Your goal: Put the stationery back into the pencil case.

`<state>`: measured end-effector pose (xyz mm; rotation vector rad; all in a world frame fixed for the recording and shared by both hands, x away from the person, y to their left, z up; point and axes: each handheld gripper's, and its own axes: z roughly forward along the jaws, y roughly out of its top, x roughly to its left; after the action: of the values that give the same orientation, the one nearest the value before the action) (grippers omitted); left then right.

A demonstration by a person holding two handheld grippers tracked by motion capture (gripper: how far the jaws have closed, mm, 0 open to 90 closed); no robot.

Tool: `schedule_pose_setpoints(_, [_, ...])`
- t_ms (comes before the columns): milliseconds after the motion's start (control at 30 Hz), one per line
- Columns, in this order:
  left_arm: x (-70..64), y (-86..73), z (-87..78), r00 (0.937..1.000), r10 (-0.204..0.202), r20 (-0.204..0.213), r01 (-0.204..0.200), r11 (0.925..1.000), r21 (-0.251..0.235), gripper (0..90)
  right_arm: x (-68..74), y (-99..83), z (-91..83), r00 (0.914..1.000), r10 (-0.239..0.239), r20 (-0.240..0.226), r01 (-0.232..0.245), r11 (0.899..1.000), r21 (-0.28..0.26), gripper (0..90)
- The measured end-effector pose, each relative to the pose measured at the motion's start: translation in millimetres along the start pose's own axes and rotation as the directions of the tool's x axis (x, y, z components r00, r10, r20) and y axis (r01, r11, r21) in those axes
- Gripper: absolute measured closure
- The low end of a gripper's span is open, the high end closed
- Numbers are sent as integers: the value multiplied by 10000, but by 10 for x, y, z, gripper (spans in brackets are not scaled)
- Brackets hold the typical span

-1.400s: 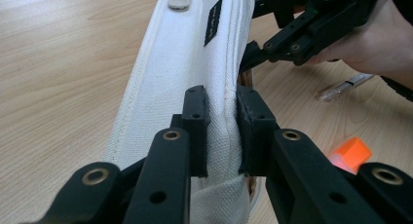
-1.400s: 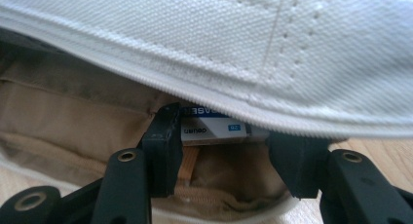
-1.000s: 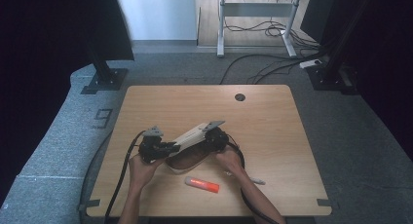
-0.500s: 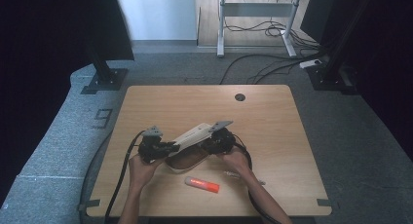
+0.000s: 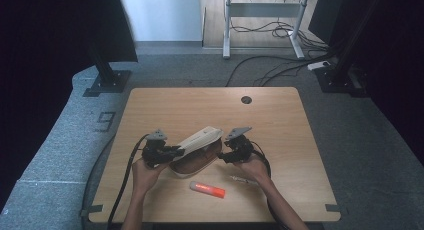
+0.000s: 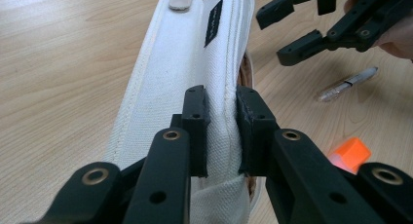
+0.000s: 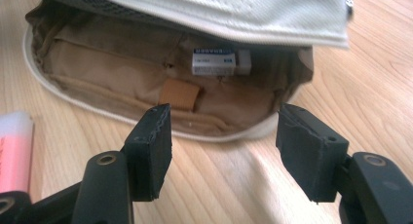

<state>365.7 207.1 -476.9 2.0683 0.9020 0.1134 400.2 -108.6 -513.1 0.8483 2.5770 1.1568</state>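
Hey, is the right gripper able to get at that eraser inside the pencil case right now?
Probably yes. The left gripper holds the white flap up, so the pencil case gapes open toward the open right gripper, with the eraser exposed.

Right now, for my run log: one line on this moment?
left gripper: shut on pouch lid | right gripper: open, facing pouch interior | highlighter, pen: on table

A light wooden table (image 5: pixel 175 105) with a round cable hole (image 5: pixel 246 99) near its far edge stands on grey carpet (image 5: pixel 350 140) (a "9" (image 5: pixel 105 121) marked beside its left edge). Cables (image 5: pixel 280 65) trail beneath a metal frame (image 5: pixel 262 20) beyond.
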Motion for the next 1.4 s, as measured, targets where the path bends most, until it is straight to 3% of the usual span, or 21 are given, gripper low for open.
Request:
schedule_pose_setpoints(467, [-3, -5, 2, 10000, 40, -3, -40, 10000, 2, 759, 15, -231, -325, 10000, -56, -56, 56, 10000, 17, 425])
schedule_pose_setpoints(1400, [4, -11, -13, 10000, 24, -20, -24, 10000, -12, 752, 84, -815, -857, 9990, 351, -268, -345, 9991, 235, 484])
